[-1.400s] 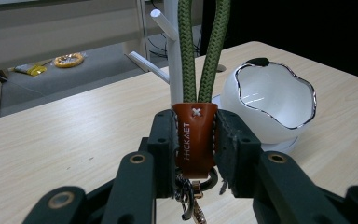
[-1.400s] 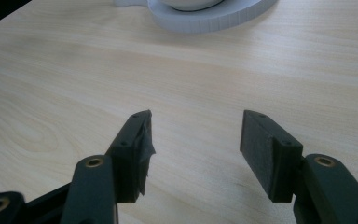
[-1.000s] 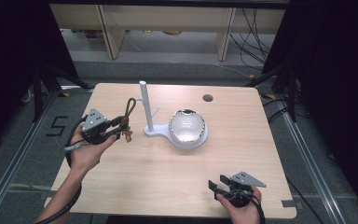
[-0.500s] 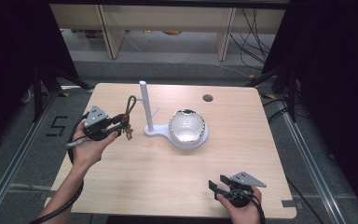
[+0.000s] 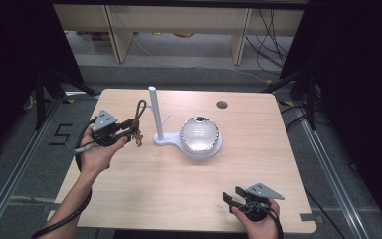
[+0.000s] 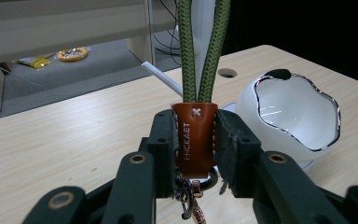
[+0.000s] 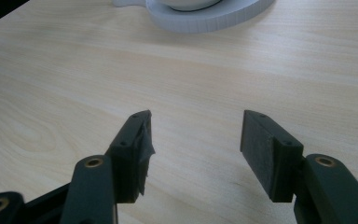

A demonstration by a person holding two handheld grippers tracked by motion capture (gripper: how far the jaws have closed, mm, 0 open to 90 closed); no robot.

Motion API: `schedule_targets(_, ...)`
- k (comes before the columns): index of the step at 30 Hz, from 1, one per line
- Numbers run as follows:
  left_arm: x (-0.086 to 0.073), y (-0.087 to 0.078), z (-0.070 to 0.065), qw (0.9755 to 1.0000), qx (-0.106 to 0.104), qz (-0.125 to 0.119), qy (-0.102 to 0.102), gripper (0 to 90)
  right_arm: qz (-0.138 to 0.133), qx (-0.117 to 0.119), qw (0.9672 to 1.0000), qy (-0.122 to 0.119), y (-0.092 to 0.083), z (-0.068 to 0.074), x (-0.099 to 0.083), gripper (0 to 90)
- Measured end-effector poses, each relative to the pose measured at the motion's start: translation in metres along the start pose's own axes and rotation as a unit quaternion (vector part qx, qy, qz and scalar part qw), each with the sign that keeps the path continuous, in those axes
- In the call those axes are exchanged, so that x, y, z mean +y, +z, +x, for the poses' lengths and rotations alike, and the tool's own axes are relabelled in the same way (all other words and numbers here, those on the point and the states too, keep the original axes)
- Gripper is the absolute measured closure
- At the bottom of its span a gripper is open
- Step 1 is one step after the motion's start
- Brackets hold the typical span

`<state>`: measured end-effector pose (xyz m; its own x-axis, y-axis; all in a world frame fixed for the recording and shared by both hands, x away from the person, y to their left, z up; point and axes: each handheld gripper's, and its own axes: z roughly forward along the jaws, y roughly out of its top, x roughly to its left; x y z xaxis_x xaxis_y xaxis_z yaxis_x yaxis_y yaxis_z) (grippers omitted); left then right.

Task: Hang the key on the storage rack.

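While we hold: the left gripper clamps the keychain by its leather tab, near the table's left edge.
Change: loop barely nearer the post than a second ago; hanging not yet done, we judge.
Right gripper: jaws wide, empty, front-right corner.
Bowl: empty.

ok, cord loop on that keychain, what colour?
Olive green braided cord loop, above a brown leather tab; clearest in the left gripper view.
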<state>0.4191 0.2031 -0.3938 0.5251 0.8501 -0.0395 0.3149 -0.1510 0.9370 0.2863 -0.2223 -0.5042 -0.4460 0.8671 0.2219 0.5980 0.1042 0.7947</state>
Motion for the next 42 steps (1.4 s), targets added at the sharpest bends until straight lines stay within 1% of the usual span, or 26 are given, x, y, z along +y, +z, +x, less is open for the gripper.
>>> schedule_targets(2,0.000,0.001,0.001,1.0000,0.003,0.002,0.000,68.0,0.001,0.000,1.0000,0.001,0.000,0.000,0.000,44.3)
schedule_targets(3,0.000,0.001,0.001,1.0000,0.002,0.002,-0.001,68.0,0.005,0.009,0.9999,0.013,0.000,0.001,0.000,44.3)
schedule_targets(6,0.000,0.003,0.002,1.0000,0.005,0.003,-0.003,68.0,0.001,0.007,1.0000,0.006,0.002,0.000,-0.001,44.3)
schedule_targets(12,-0.001,0.007,0.005,0.9999,0.008,0.006,-0.009,68.0,0.002,0.009,0.9999,0.008,0.001,0.000,-0.001,44.3)
schedule_targets(20,-0.002,0.011,0.005,0.9998,0.008,0.009,-0.016,68.0,0.002,0.009,0.9999,0.008,0.002,0.000,-0.001,44.3)
schedule_targets(27,-0.003,0.017,0.004,0.9997,0.004,0.010,-0.022,67.9,0.002,0.009,0.9999,0.008,0.001,0.000,-0.001,44.3)
schedule_targets(28,-0.004,0.017,0.004,0.9997,0.004,0.010,-0.023,67.9,0.006,0.004,0.9999,0.007,0.000,0.000,-0.001,44.2)
schedule_targets(30,-0.005,0.019,0.003,0.9996,0.003,0.013,-0.025,68.0,0.006,0.003,1.0000,0.007,0.000,0.000,-0.001,44.2)
schedule_targets(42,-0.007,0.028,0.003,0.9992,0.001,0.019,-0.035,67.9,0.003,0.004,0.9999,0.010,0.000,0.000,-0.001,44.3)
